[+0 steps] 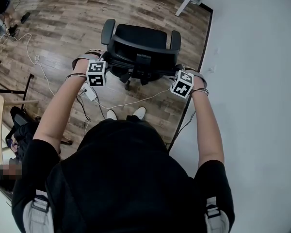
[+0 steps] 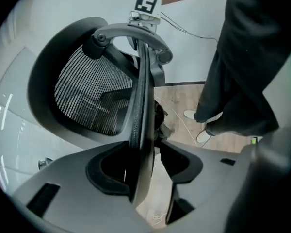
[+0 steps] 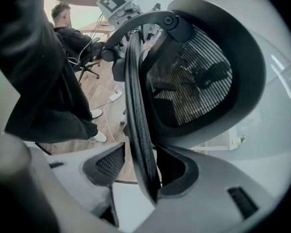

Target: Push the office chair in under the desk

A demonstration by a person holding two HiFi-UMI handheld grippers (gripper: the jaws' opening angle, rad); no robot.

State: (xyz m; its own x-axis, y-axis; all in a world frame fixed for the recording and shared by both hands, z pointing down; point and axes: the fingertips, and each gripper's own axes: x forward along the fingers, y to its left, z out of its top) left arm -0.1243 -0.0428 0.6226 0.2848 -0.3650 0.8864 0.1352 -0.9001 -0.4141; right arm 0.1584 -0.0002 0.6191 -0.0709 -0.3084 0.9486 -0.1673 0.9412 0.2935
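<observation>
Nearest the head camera is my own black shirt [image 1: 121,178], with both forearms reaching away from it to the office chair [image 1: 138,45]. It stands on the wooden floor [image 1: 58,28] directly ahead of both tools, its back toward me. From up there I see only the marker cubes [image 1: 96,73]; the jaws are hidden beneath them.

The gripper views settle it. My left tool [image 2: 148,149] has its jaws apart, astride the backrest rim [image 2: 141,91]. The rim lies against one jaw and floor shows in the gap to the other, so nothing is clamped. My right tool [image 3: 141,152] stands the same way at the rim's other end, jaws apart with the rim along one of them. Each gripper view also catches the black mesh [image 3: 189,81] beyond its jaws and the other tool's cube at the far end of the rim. The right one shows a seated person [image 3: 70,30] well off behind the tool.

Only the head view gives the two armrests [image 1: 107,31] beyond the tools and my white shoes [image 1: 139,112] behind them. A white cable [image 1: 136,101] lies on the floor between shoes and chair, and the pale wall [image 1: 257,81] is close beside the right tool. White furniture legs [image 1: 186,1] stand well beyond the chair; whether they belong to the surface I cannot tell.
</observation>
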